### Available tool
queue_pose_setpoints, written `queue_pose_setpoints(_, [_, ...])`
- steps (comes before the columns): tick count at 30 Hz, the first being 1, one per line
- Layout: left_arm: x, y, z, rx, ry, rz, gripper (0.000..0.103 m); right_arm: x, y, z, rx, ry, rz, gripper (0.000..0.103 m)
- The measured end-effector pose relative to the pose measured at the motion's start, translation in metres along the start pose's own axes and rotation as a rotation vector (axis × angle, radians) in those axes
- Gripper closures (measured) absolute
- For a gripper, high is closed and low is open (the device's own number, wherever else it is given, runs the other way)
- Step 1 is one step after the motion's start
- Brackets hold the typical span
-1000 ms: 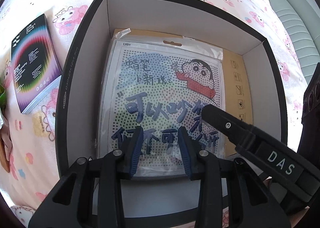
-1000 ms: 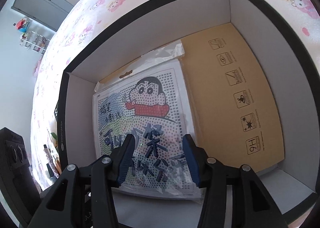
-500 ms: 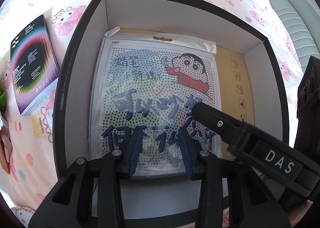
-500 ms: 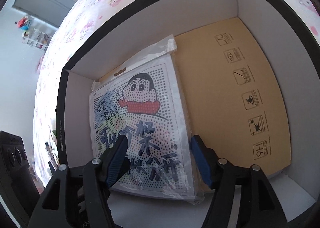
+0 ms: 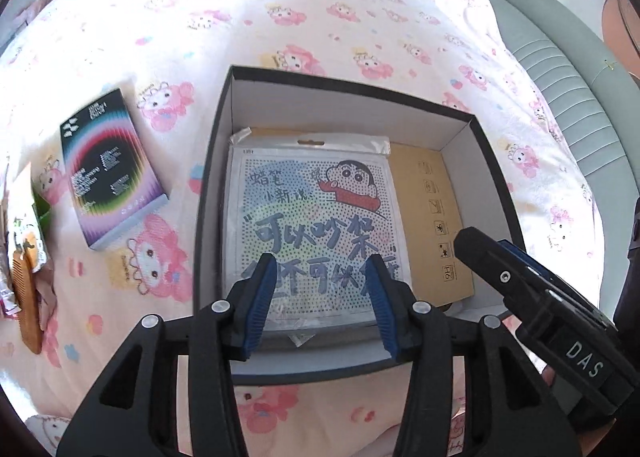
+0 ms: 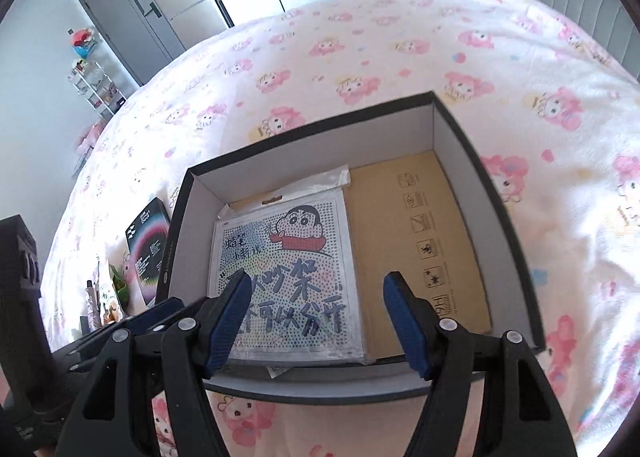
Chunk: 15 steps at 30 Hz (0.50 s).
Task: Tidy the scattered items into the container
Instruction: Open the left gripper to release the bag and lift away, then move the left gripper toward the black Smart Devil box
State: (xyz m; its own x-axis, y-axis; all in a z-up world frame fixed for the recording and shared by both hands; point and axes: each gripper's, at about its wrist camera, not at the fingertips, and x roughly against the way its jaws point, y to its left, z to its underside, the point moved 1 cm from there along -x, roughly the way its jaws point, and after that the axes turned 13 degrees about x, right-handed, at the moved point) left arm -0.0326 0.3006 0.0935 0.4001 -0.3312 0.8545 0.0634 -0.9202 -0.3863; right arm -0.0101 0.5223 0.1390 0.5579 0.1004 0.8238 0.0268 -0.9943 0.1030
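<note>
Nearest the cameras, the left gripper [image 5: 322, 299] has just been widening its jaws and the right gripper [image 6: 316, 321] has spread wide; both hang empty above the black box [image 6: 496, 217]. Inside lie 1 bagged bead-art kit [image 5: 316, 225] on 1 brown carton [image 6: 420, 241]. Beyond the box's left wall, 1 rainbow-printed box [image 5: 108, 169], 1 wooden comb [image 5: 26, 297] and some snack packets wait on the bedsheet [image 5: 320, 29]; the soft bedding could let flat items slip from a shallow pinch.

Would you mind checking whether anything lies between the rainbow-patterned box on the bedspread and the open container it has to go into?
Nothing visible does. The rainbow-patterned box lies beside the container, with only bare bedspread between. The container's open top is unobstructed; a bagged cartoon sheet already lies flat inside.
</note>
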Motion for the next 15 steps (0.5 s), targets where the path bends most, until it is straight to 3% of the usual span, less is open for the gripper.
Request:
queue_pose_setpoints(2, [0.006,-0.005,0.004,-0.021,-0.05,0.005,0.055,0.024,0.022,0.026,0.033,-0.04,0.05,0.037])
queue_pose_setpoints(5, [0.024,0.002,0.011,-0.024,-0.092,0.017,0.054,0.032,0.028,0.027,0.075,-0.089,0.074,0.037])
queue_pose_setpoints(15, [0.079,0.016,0.044,-0.107,-0.204,-0.029,0.053,0.032,0.081,0.05,0.146,-0.151,0.044,0.037])
